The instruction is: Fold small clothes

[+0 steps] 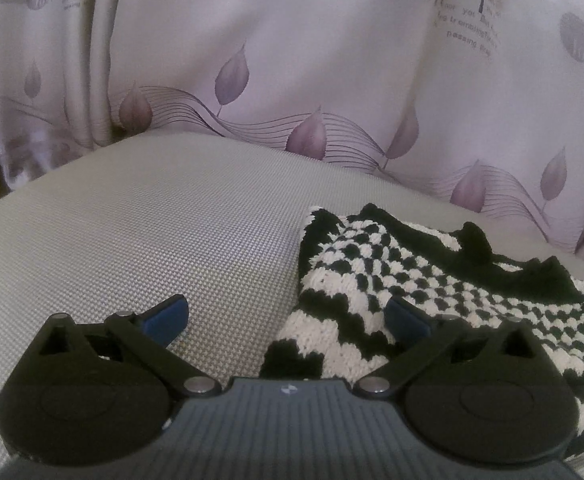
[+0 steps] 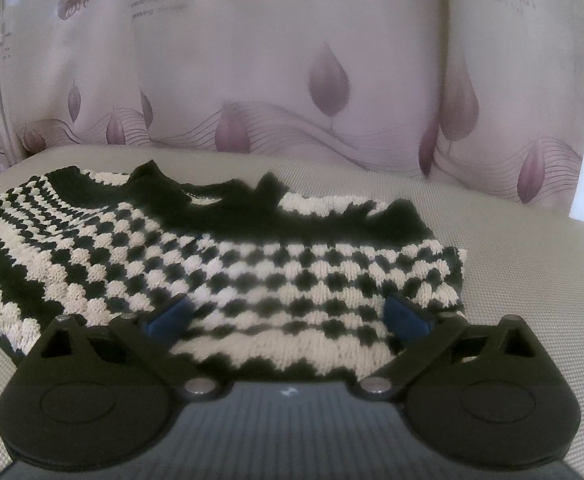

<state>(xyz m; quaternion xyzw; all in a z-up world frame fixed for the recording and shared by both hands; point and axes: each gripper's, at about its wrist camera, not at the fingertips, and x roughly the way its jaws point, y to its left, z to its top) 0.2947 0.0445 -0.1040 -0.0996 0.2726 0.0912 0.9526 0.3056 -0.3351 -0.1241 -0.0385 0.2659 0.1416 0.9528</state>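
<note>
A small black-and-white checked knitted garment [image 2: 251,272] lies flat on a grey woven surface [image 2: 532,280], its black neckline toward the far side. In the right wrist view my right gripper [image 2: 287,312] is open wide just above the garment's near hem, its blue pads apart with only flat knit under the gap. In the left wrist view the same garment [image 1: 392,280] lies to the right. My left gripper [image 1: 287,316] is open at the garment's left edge: one blue fingertip [image 1: 406,316] over the knit, the other over bare surface.
A pale lilac curtain [image 1: 292,60] with purple leaf prints and printed text hangs right behind the surface, along its far edge. Bare grey woven surface [image 1: 131,240] stretches to the left of the garment.
</note>
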